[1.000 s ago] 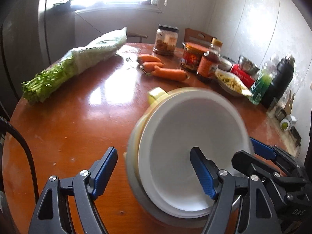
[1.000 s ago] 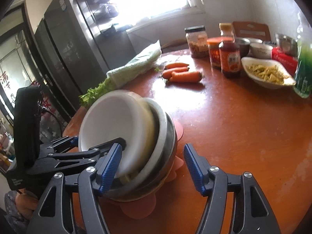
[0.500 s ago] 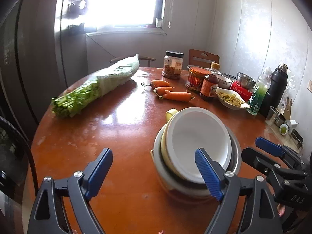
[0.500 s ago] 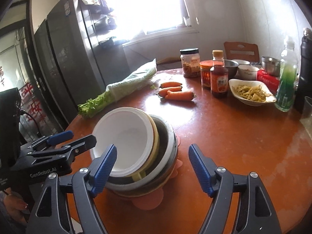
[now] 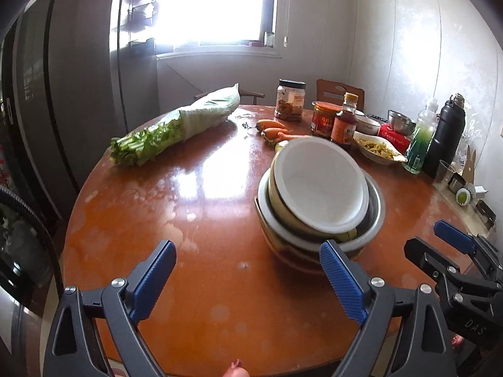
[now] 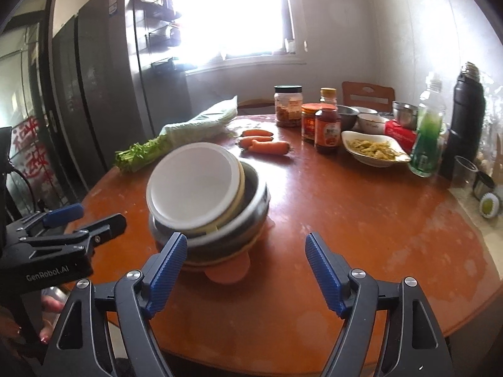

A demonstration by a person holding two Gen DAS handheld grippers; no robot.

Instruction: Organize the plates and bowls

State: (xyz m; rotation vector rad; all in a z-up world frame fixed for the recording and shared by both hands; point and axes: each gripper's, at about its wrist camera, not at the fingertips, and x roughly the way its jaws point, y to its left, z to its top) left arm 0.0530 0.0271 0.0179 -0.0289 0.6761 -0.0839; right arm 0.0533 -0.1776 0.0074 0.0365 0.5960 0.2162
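A stack of nested bowls stands on the round brown table (image 5: 195,188). A white bowl (image 5: 320,182) lies tilted on top, inside a yellow bowl (image 5: 276,201), inside a steel bowl (image 5: 374,210); a pink mat (image 6: 228,271) lies under the stack. The stack shows in the right wrist view too, with the white bowl (image 6: 191,188) on top. My left gripper (image 5: 248,276) is open and empty, just in front of the stack. My right gripper (image 6: 245,267) is open and empty, to the right of the stack and near it.
A bundle of celery (image 5: 176,125), carrots (image 5: 273,127), jars and a sauce bottle (image 5: 344,122), a dish of food (image 5: 377,150), a green bottle (image 5: 419,144) and a black flask (image 5: 446,135) stand along the far side. A fridge (image 6: 103,94) is on the left.
Both grippers have drawn back and up from the bowl stack, which now sits farther away. The stack stays on the table, white bowl tilted on top.
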